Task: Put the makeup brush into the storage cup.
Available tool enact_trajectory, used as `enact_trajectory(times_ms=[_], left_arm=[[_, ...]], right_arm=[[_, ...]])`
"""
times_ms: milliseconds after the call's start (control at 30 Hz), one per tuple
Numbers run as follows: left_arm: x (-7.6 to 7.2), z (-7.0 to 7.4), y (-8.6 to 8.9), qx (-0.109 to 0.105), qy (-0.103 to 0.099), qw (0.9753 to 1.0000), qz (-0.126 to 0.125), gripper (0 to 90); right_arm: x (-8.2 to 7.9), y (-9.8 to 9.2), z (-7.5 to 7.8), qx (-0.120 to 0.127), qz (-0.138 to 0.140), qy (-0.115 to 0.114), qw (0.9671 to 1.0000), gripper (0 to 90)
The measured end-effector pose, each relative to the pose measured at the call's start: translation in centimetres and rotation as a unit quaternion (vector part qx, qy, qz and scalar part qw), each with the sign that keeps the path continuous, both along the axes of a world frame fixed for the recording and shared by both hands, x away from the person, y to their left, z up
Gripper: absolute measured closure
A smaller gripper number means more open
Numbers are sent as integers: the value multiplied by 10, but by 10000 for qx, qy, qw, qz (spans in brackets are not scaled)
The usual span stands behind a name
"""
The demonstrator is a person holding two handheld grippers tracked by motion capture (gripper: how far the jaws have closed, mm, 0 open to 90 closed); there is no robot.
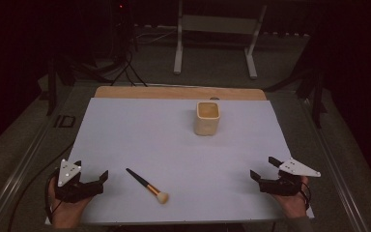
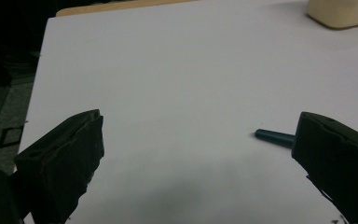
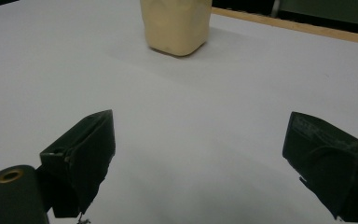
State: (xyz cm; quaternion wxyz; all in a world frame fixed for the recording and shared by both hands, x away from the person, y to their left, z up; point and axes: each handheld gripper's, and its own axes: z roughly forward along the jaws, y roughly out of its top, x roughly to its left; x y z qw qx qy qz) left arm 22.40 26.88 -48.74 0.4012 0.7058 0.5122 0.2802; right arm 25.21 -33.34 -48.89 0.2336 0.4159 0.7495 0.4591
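Looking down from the high view, I see the left tool [image 1: 92, 175] resting at the near left corner of the table [image 1: 125, 130], with my hand under it. Its jaws stand wide apart and they hold nothing. The right tool [image 1: 263, 166] rests at the near right corner, also with jaws spread wide and with nothing between them.

The makeup brush [image 1: 147, 185] lies flat on the white sheet that covers the table, just to the right of the left tool and not touching it. Its dark handle points to the far left, and its pale bristle head points to the near right. In the left gripper view, the tip of the dark handle [image 2: 274, 136] comes out from behind one jaw, lying on the sheet beyond the jaws and not between them.

A cream-coloured cup [image 1: 207, 118] stands upright on the far part of the table, a little right of the middle, well apart from the brush and from both tools. In the right gripper view this cup [image 3: 176, 25] stands far ahead of the open jaws.
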Motion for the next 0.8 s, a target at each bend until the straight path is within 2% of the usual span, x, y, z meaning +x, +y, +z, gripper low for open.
enact_trajectory(times_ms=[500,800], left_arm=[[-1,2,1,-22,-67,9999,-113,29],[-3,4,-1,-57,-107,9995,-281,40]], right_arm=[[0,2,1,20,63,-45,10000,93],[-1,4,3,41,133,-73,9999,93]])
